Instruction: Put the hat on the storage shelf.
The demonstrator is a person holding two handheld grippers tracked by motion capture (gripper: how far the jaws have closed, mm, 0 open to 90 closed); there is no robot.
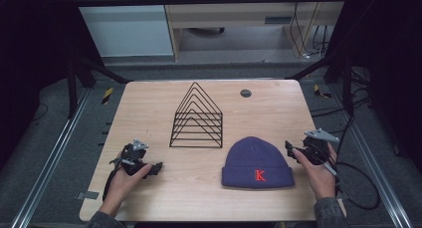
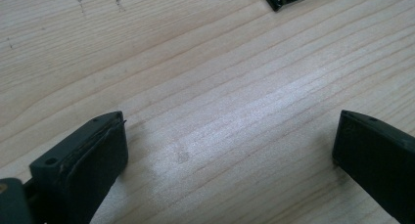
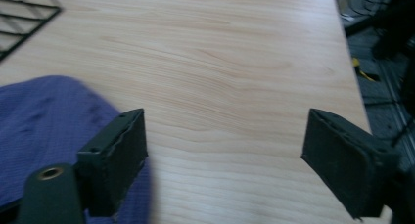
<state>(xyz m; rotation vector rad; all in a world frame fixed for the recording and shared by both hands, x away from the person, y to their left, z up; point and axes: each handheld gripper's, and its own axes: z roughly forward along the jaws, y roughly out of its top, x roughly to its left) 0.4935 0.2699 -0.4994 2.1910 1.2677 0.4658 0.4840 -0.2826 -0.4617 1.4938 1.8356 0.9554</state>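
Beanie (image 1: pixel 257 163), purple, red K: flat on table (image 1: pixel 149 103), front right, just beside right gripper (image 1: pixel 293 152); cut off at left in right gripper view. Wire rack (image 1: pixel 197 117) behind it, mid-table. Left gripper (image 1: pixel 154 168) front left. Both w/ jaws wide, nothing held.

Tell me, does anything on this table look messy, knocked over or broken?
Nothing stands out. The purple beanie lies flat near the front of the wooden table, its red K facing up. The black wire rack stands upright behind it. Both grippers, left and right, are open and hold nothing.
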